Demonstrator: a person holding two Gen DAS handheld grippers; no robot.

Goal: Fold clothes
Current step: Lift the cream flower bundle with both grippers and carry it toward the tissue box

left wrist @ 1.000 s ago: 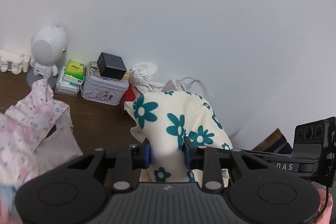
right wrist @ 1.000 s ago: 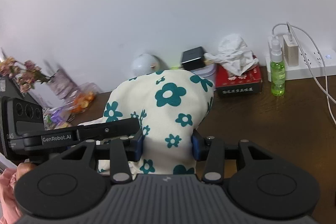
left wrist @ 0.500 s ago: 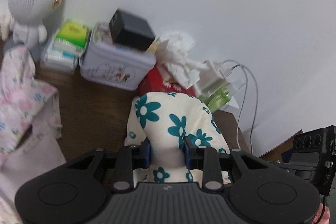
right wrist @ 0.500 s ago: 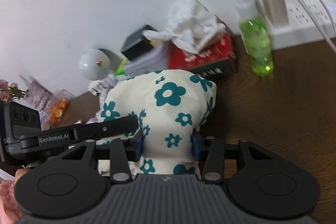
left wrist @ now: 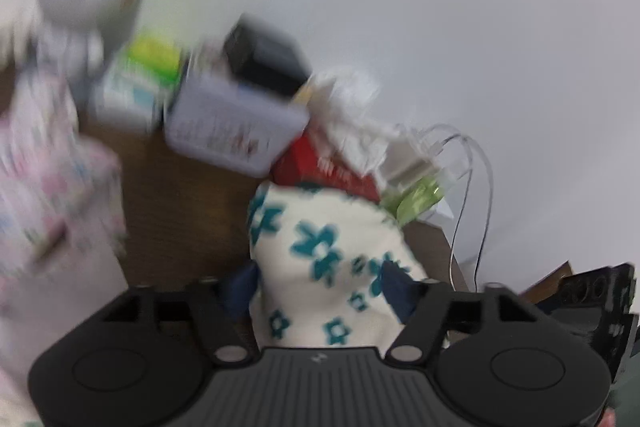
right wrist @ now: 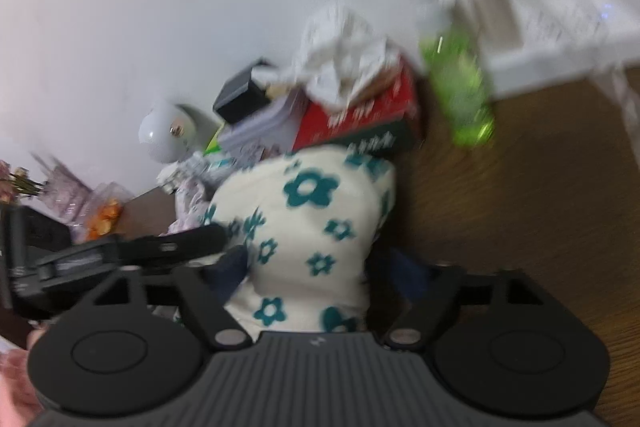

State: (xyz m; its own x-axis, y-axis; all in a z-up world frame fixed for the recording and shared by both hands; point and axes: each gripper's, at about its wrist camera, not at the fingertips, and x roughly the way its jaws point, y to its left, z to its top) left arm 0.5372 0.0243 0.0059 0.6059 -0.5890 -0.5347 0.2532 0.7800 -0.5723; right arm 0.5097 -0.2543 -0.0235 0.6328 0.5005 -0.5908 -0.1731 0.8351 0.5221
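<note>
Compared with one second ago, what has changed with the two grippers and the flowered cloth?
Both grippers, left and right, carried the flowered cloth forward toward the red tissue box, and their jaws have widened, apparently letting go. The cloth remains bunched between the fingers.

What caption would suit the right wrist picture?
Right gripper with its fingers spread around a cream cloth with teal flowers, before a red tissue box.
</note>
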